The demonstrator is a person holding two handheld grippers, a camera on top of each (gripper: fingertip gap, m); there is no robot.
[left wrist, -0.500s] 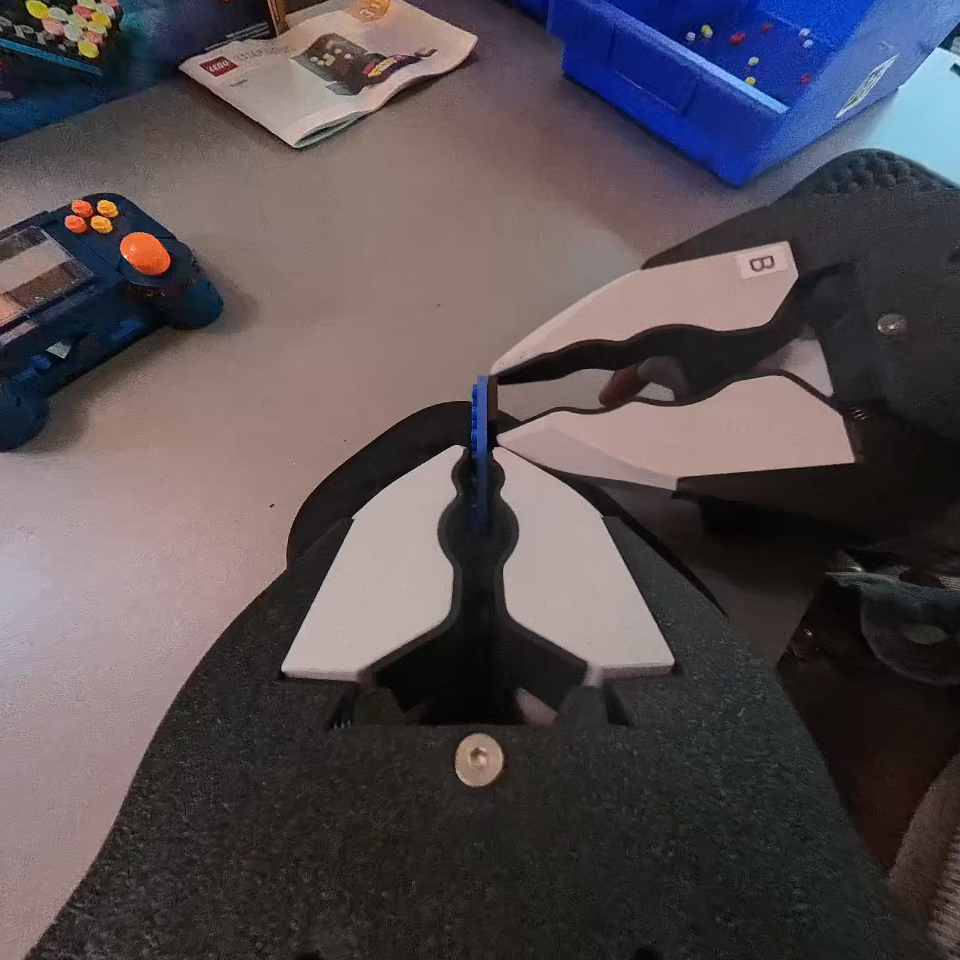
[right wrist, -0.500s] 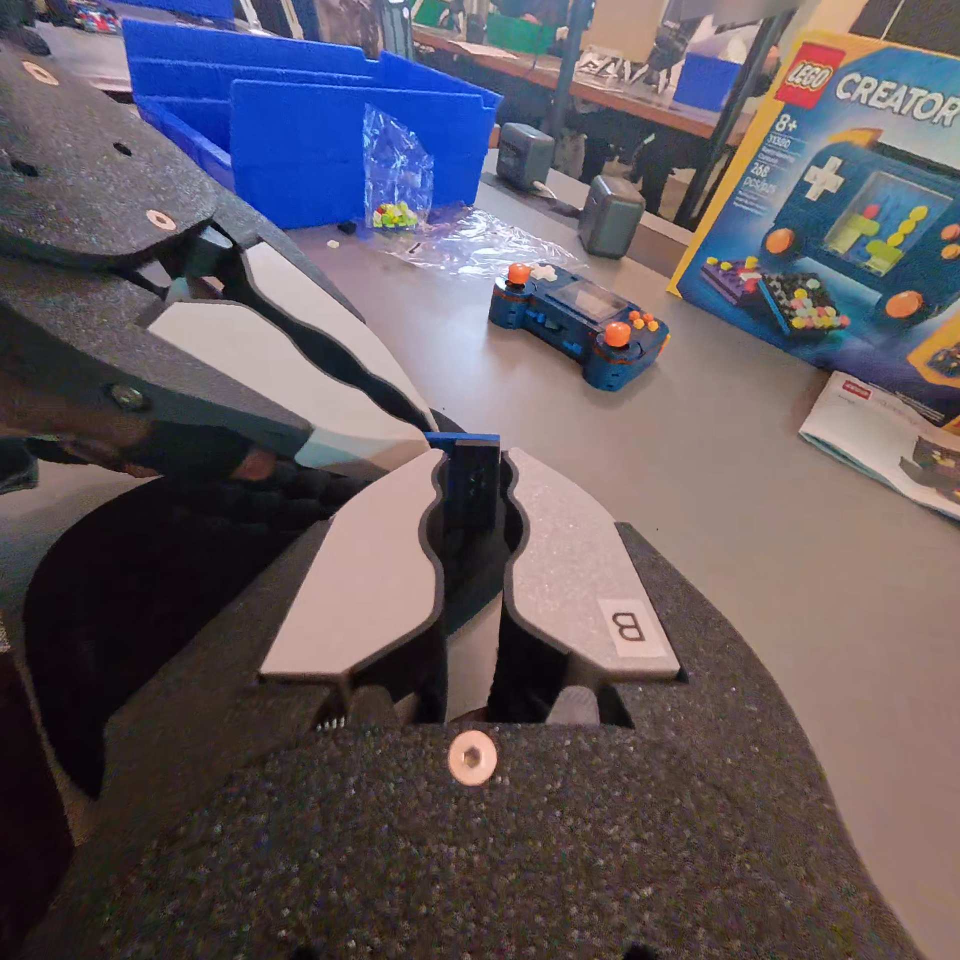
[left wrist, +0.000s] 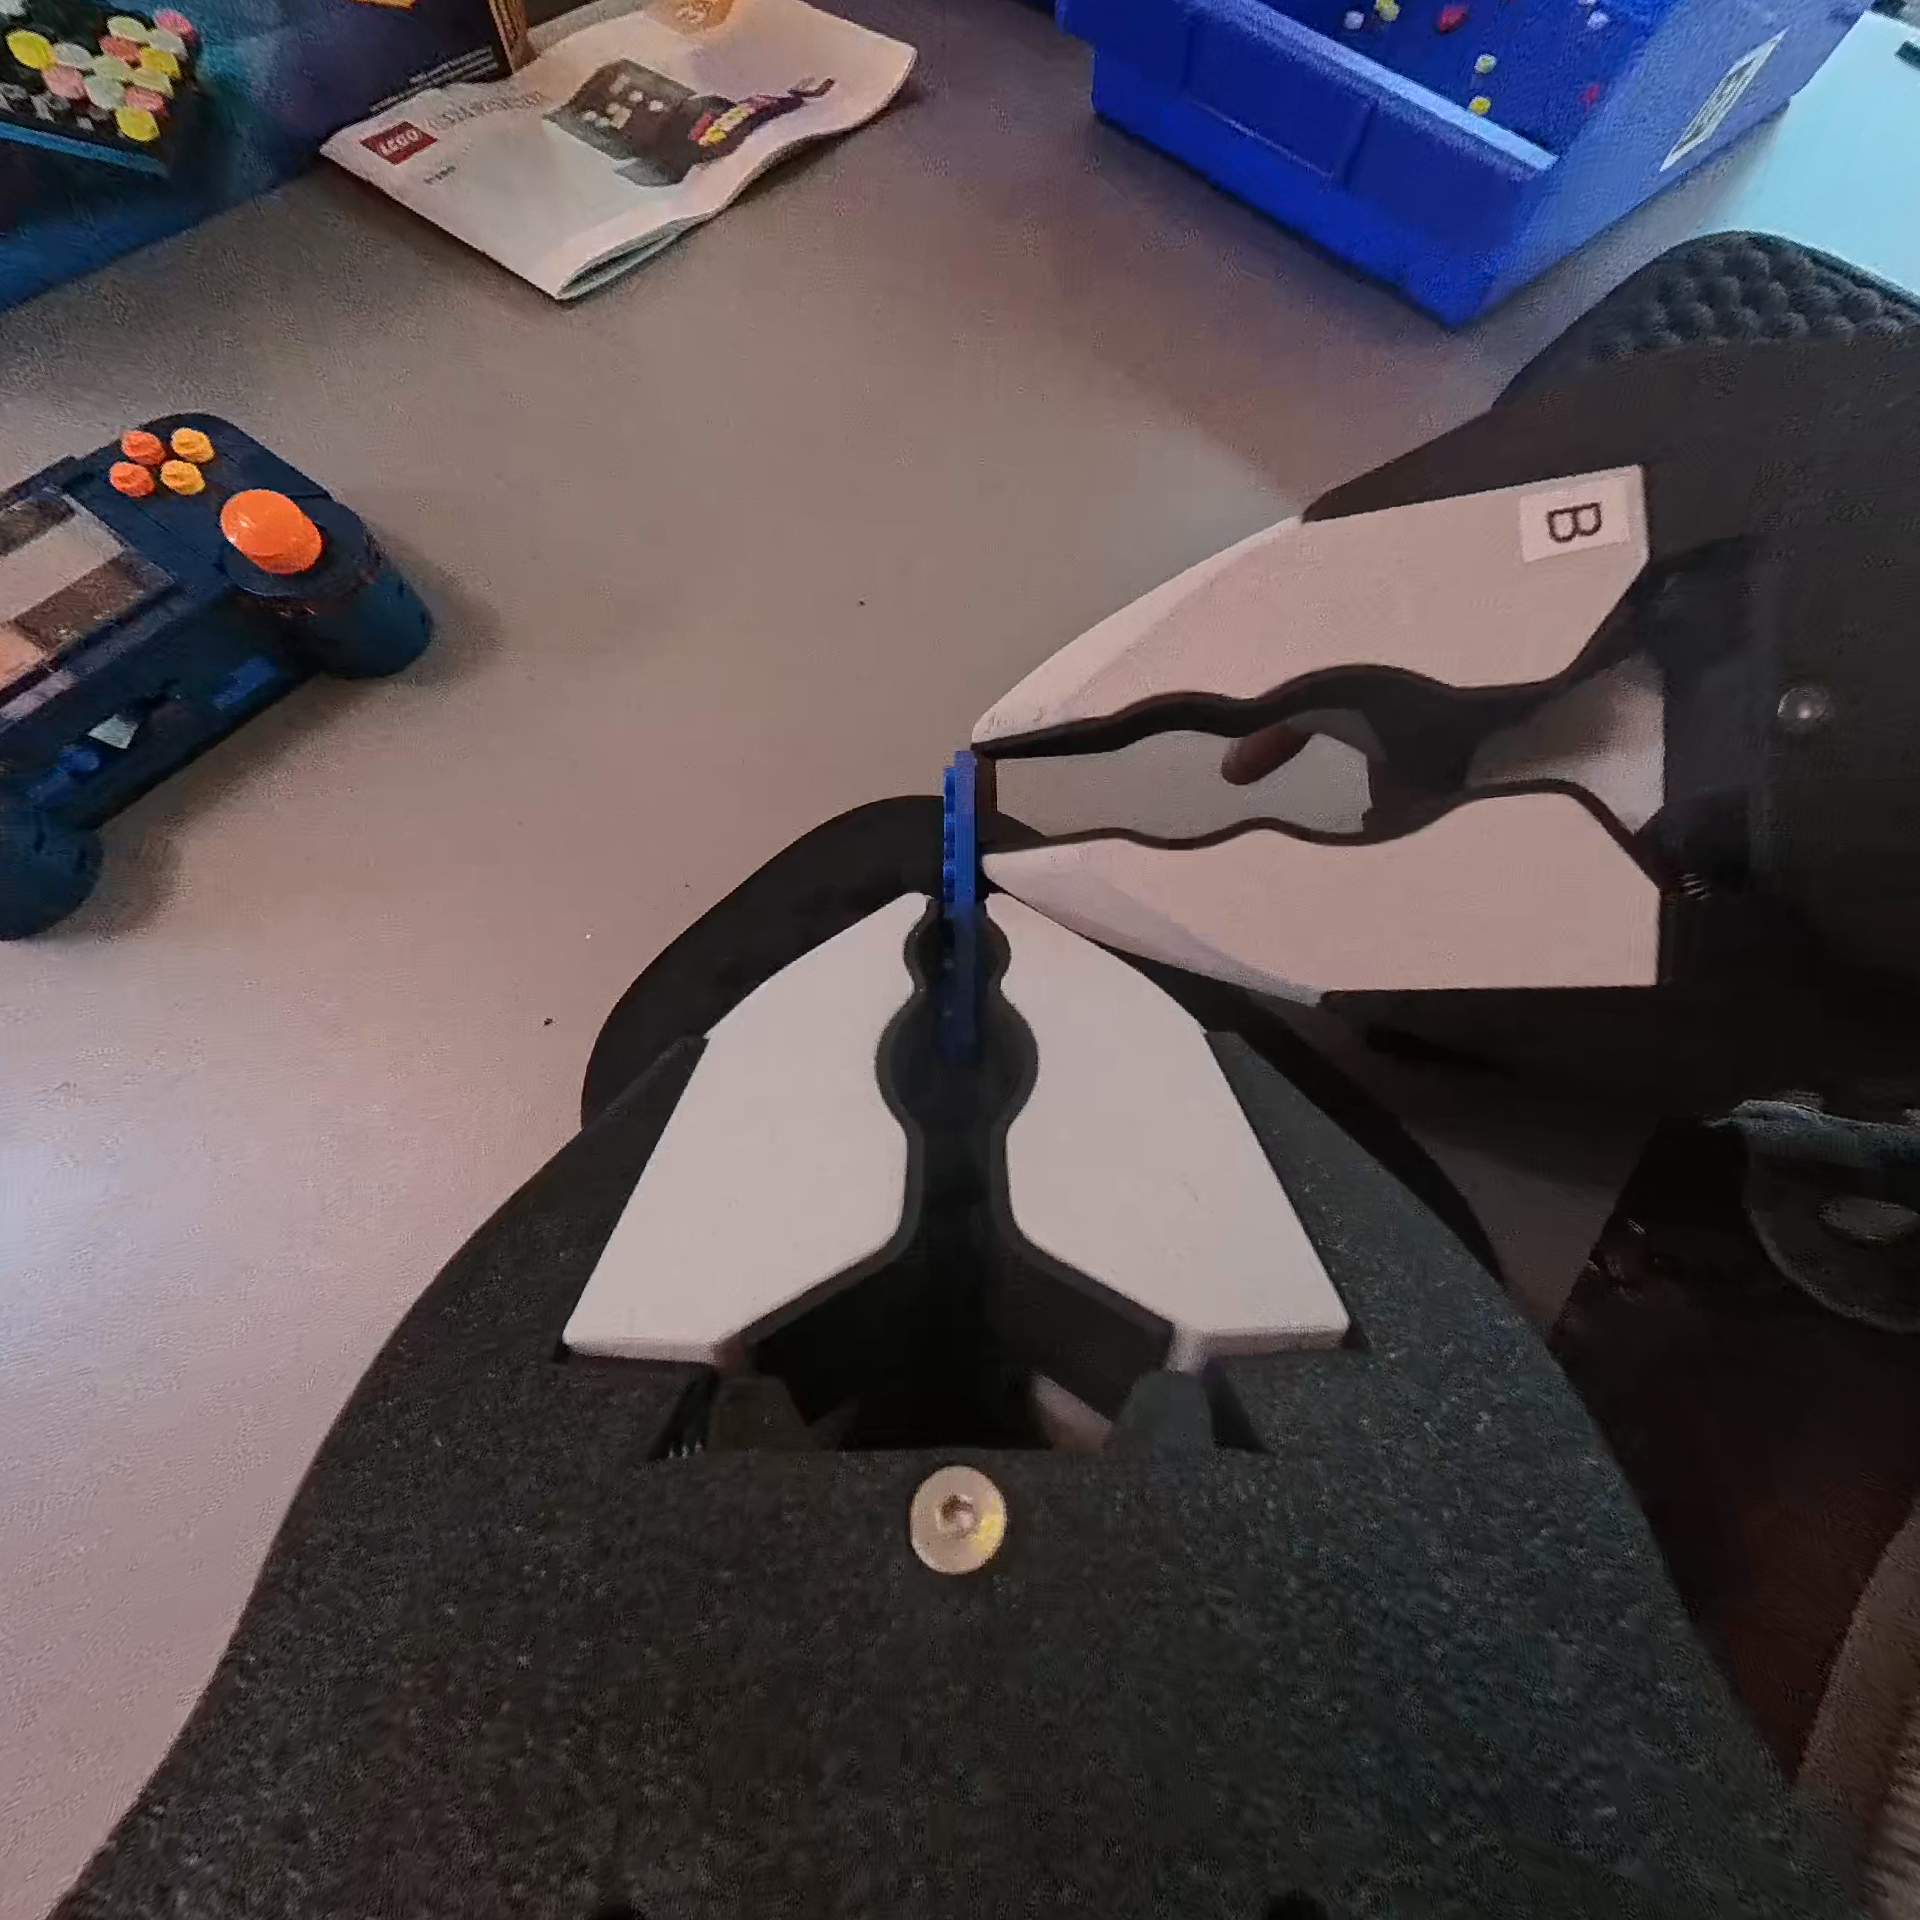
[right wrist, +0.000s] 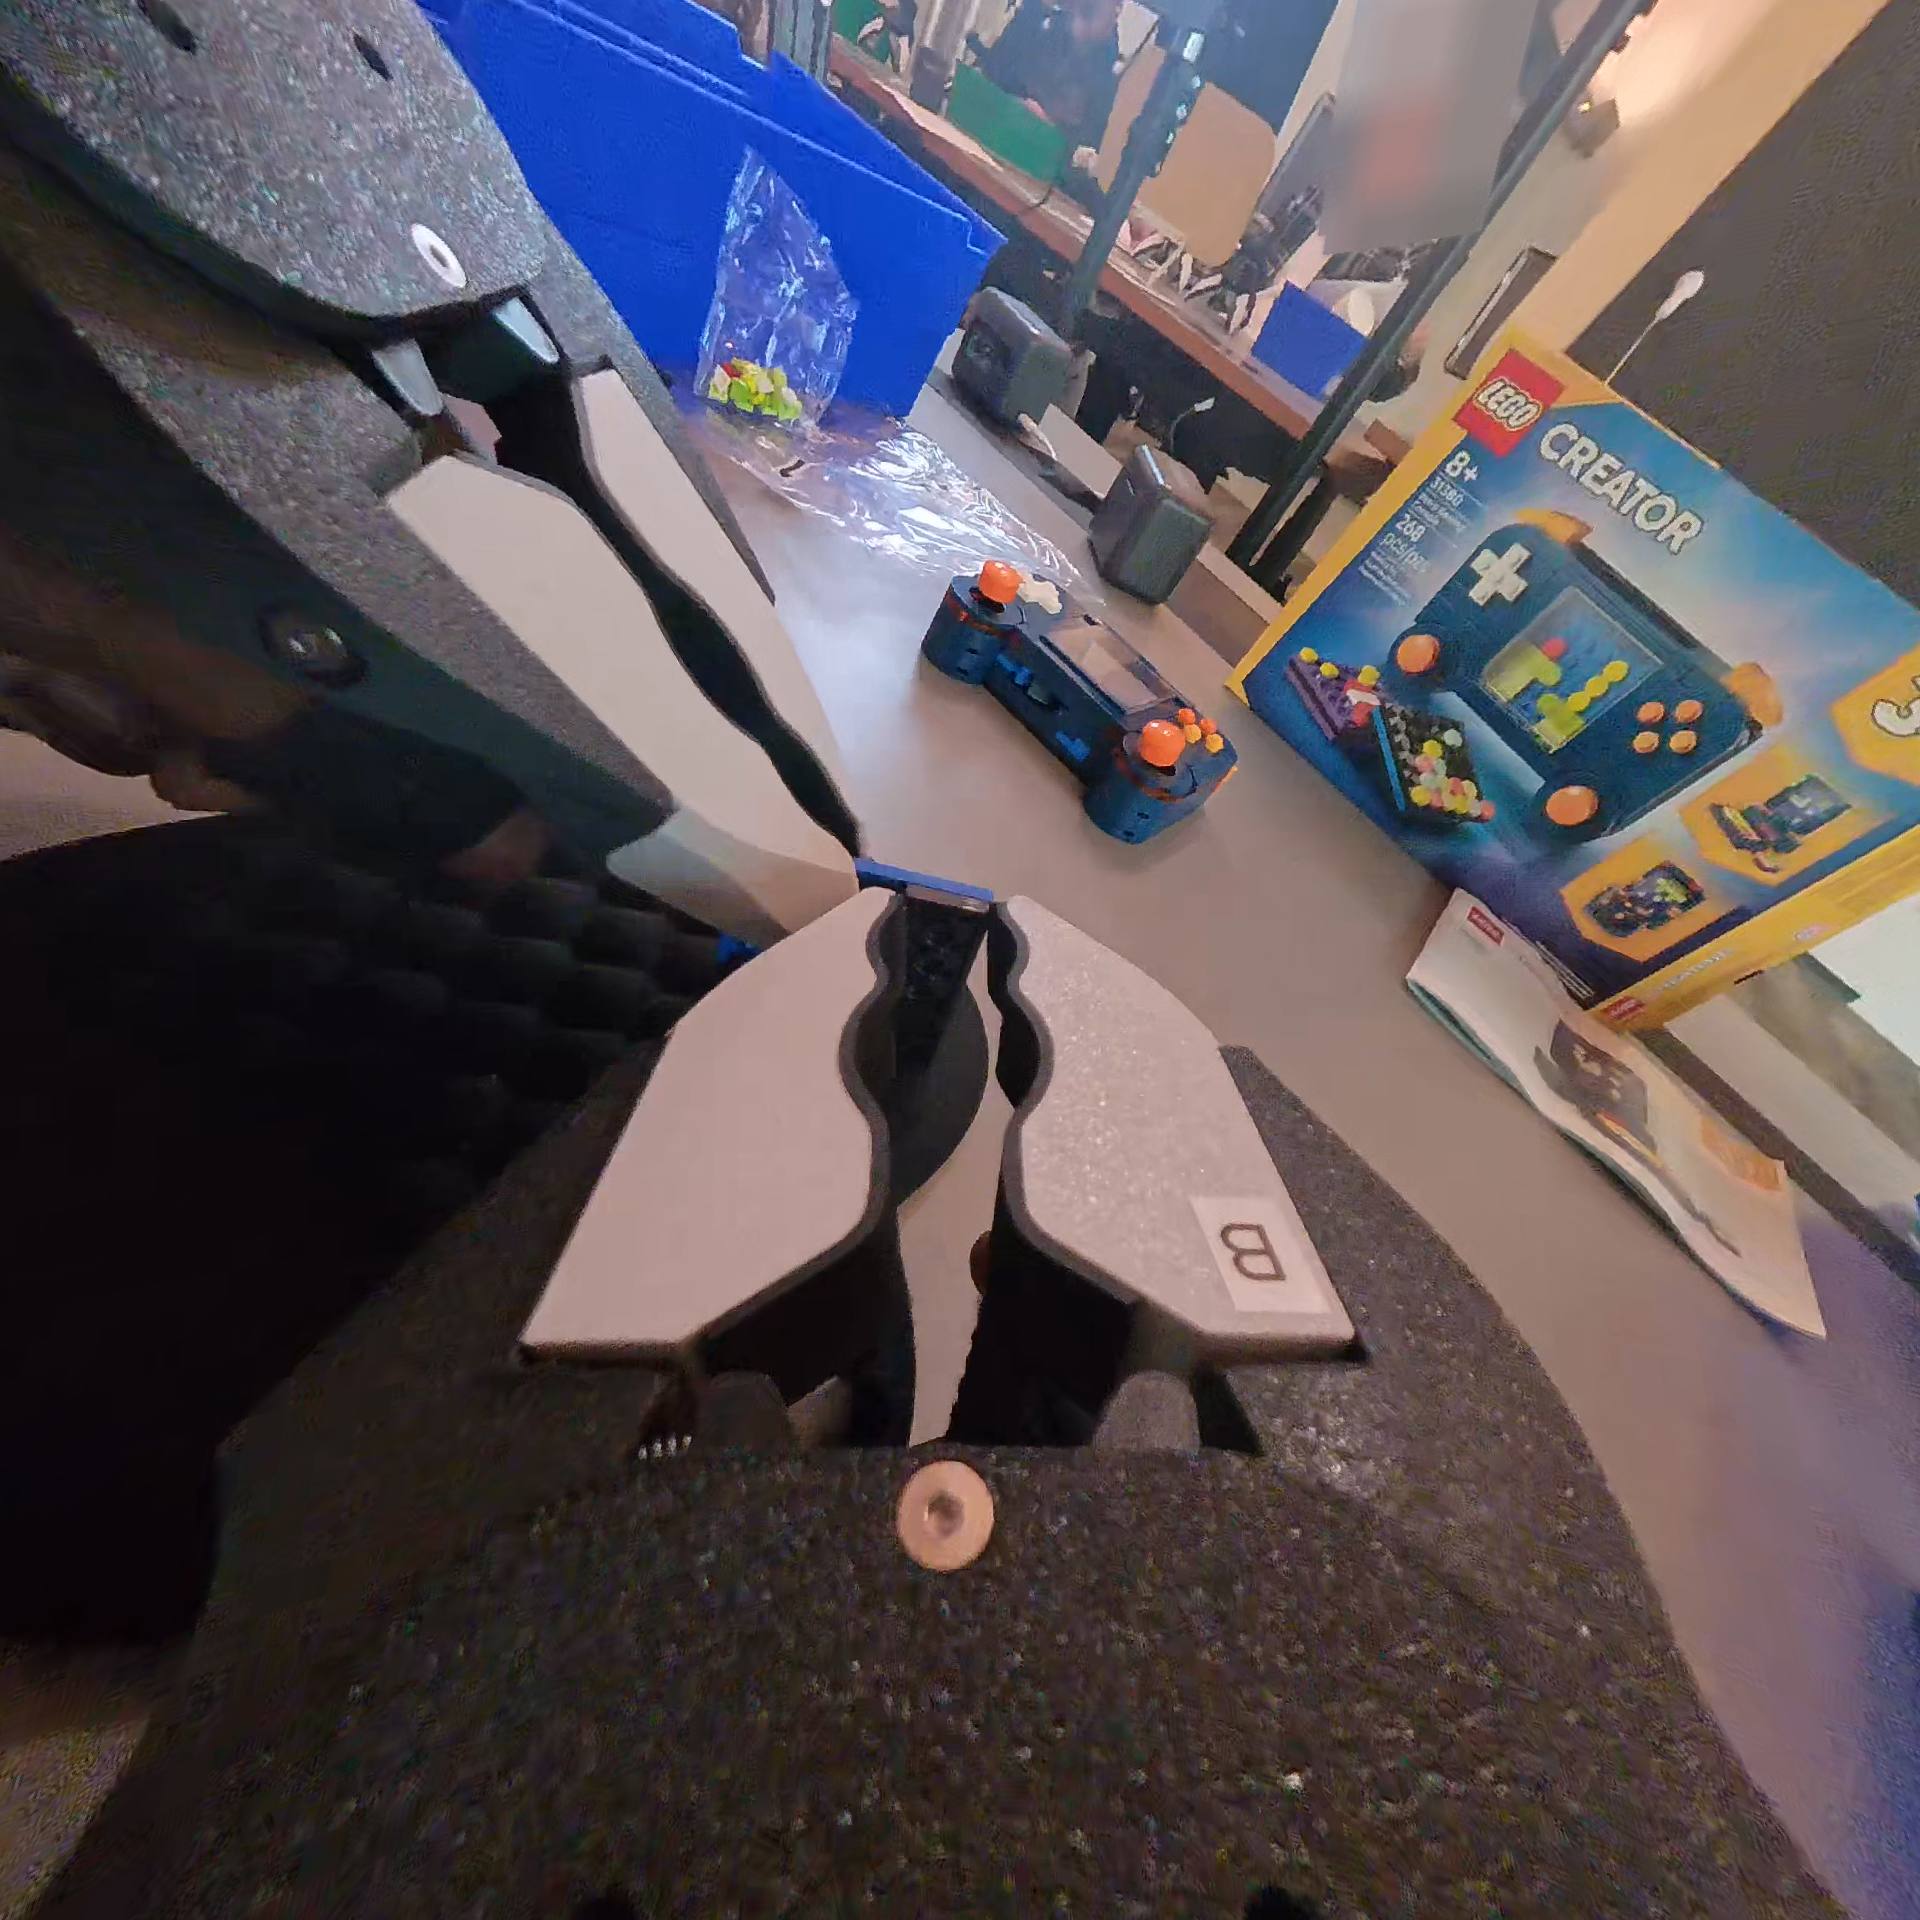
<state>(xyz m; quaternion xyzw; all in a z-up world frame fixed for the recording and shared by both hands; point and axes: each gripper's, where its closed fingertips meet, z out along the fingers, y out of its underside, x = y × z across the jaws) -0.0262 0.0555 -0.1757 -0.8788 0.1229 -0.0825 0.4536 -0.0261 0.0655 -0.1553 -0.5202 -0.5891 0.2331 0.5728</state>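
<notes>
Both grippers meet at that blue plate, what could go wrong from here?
The left gripper pinches the plate only near its tips; a push from the right gripper could twist it loose. The dark piece in the right gripper may slip off-line.

A grey table (left wrist: 727, 520) is occupied by a brick-built game console (right wrist: 1081, 707), an instruction booklet (left wrist: 623, 135), a toy set box (right wrist: 1600, 707) and a blue bin (left wrist: 1403, 156).

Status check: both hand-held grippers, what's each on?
Left hand-held gripper shut on thin blue studded plate. Right hand-held gripper shut on small dark piece, pressed against plate. Nothing between them.
</notes>
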